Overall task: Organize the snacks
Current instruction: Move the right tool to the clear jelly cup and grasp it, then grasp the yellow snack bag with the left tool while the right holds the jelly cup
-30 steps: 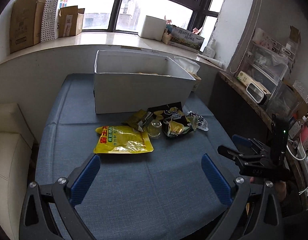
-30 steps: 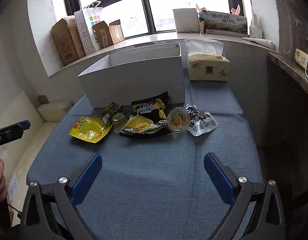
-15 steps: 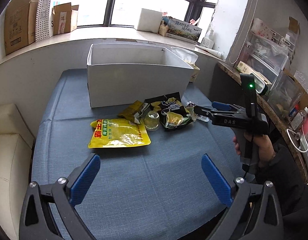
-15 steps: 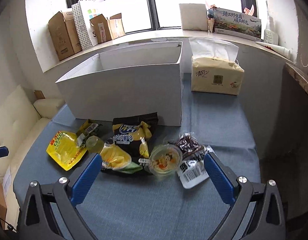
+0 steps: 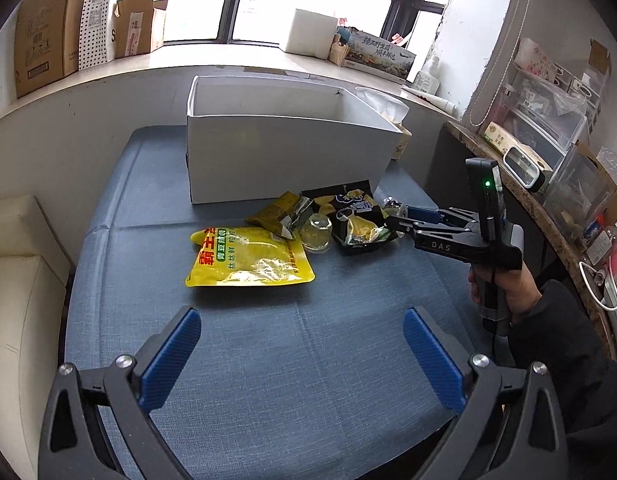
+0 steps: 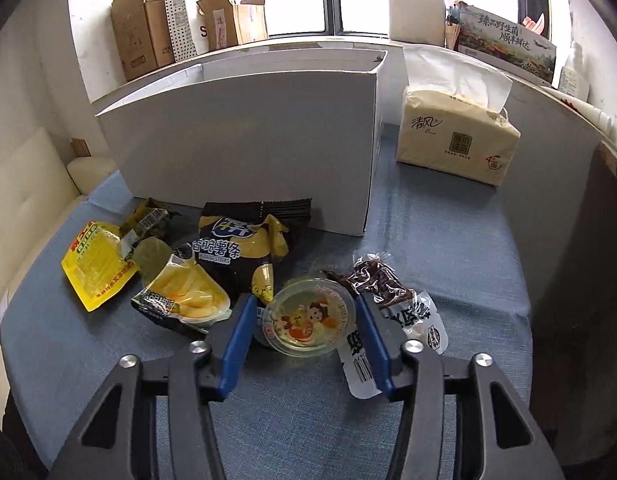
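The right claw [image 6: 304, 328] sits low over the blue tabletop [image 6: 448, 240] with the round jelly cup [image 6: 310, 322] directly between its two blue pads; the jaws have just been closing from their widest and now stand narrowed around the cup. The right pad looks to touch the cup's rim, while a thin gap still shows at the left pad, so I judge the cup bracketed but not yet firmly pinched. Being round, the cup has no long axis to line up with; what matters is that it lies dead ahead, centred in the jaws, and that the clear pack of dark dried fruit [image 6: 388, 300] lies against the right finger's outer side and could be dragged along. The black chip bag [image 6: 244, 248] and a small yellow-stick pack [image 6: 184, 296] lie just to the left, the big yellow pouch [image 5: 248, 258] further left. The white box [image 6: 248, 140], the likely goal, stands open-topped straight behind the snacks. The left claw [image 5: 302, 356] hangs wide and empty, well back from the pile, so the right hand is plainly nearer.
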A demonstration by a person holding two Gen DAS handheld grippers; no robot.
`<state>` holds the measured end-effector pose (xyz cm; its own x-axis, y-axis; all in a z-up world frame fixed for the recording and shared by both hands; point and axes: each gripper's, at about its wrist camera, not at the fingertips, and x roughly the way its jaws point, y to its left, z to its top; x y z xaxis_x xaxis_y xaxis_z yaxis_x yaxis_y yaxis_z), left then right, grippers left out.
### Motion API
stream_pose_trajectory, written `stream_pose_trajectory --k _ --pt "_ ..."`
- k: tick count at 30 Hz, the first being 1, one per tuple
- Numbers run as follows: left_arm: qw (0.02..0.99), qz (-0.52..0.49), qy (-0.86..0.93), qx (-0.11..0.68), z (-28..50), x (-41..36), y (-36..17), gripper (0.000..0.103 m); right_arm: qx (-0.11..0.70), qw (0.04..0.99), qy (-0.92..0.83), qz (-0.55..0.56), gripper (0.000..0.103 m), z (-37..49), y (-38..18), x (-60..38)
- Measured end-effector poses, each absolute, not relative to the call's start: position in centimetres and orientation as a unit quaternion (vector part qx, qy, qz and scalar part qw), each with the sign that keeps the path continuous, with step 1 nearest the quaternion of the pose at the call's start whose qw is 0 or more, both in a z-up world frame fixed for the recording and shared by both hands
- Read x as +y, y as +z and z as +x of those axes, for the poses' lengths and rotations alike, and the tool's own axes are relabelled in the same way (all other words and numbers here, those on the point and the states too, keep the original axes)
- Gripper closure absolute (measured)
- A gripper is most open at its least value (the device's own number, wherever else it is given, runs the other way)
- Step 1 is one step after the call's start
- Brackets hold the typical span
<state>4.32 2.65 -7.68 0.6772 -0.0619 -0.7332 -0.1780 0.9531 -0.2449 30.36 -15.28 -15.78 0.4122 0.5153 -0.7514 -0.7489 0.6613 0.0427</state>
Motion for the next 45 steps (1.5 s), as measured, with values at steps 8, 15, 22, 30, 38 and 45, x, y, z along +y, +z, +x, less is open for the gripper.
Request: stream_pose_trajectory --k 8,15,22,30,38,45 --pt "0.901 -0.148 0.036 0.407 4.5 2.9 -8.1 0.0 0.383 0.831 0.366 -0.17 0.052 28.6 -15.0 -14.9" --pt "0.897 -0.154 0.042 0.413 4.6 3.6 -8.8 0.0 0.383 0.843 0.346 -0.151 0.052 26.3 -12.8 -16.6" --pt "0.895 -0.146 0.045 0.42 4.9 3.8 -10.0 0.0 0.369 0.853 0.351 -0.111 0.052 22.4 -9.7 -20.0" --pt "0.888 -0.086 0.025 0.45 9.7 4.1 -13.4 0.0 0.368 0.853 0.365 -0.058 0.052 18.5 -7.8 -22.9" --pt "0.866 0.017 -0.051 0.497 15.7 5.4 -15.5 0.0 0.368 0.849 0.374 -0.057 0.052 17.8 -7.7 -22.6" --pt "0.851 0.084 -0.097 0.509 16.3 5.0 -15.2 0.0 0.373 0.843 0.384 -0.06 0.052 17.3 -7.9 -22.2"
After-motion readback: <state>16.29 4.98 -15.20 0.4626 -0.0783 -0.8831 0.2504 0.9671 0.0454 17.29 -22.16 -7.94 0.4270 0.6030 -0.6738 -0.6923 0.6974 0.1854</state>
